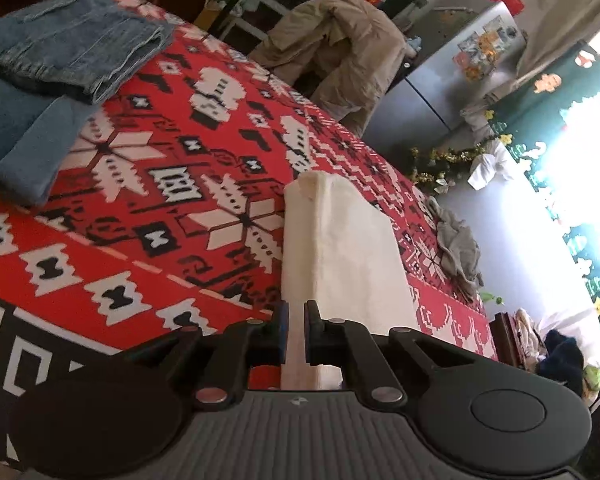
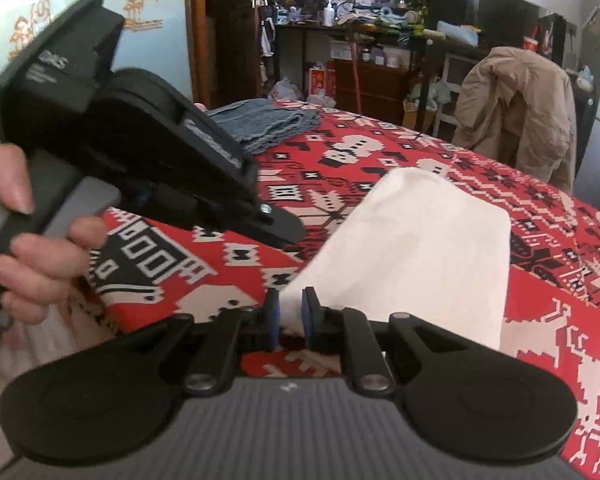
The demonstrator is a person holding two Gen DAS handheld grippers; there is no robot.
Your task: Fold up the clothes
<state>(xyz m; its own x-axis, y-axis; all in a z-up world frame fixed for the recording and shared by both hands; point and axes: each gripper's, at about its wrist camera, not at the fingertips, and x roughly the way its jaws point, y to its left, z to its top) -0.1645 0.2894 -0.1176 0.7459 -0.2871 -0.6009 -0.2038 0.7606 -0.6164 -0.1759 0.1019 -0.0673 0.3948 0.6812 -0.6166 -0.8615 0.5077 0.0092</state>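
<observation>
Left hand-held gripper (image 1: 296, 330) pinching white cloth (image 1: 340, 248), right hand-held gripper (image 2: 291, 314) likewise

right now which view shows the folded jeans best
The left wrist view: the folded jeans lie close and sharp, folds and hem visible. The right wrist view shows them small, far off, partly hidden behind the left tool.

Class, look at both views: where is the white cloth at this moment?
The white cloth lies on the red patterned blanket, its near edge pinched by the left gripper and right gripper, with folded jeans at the far left.
</observation>
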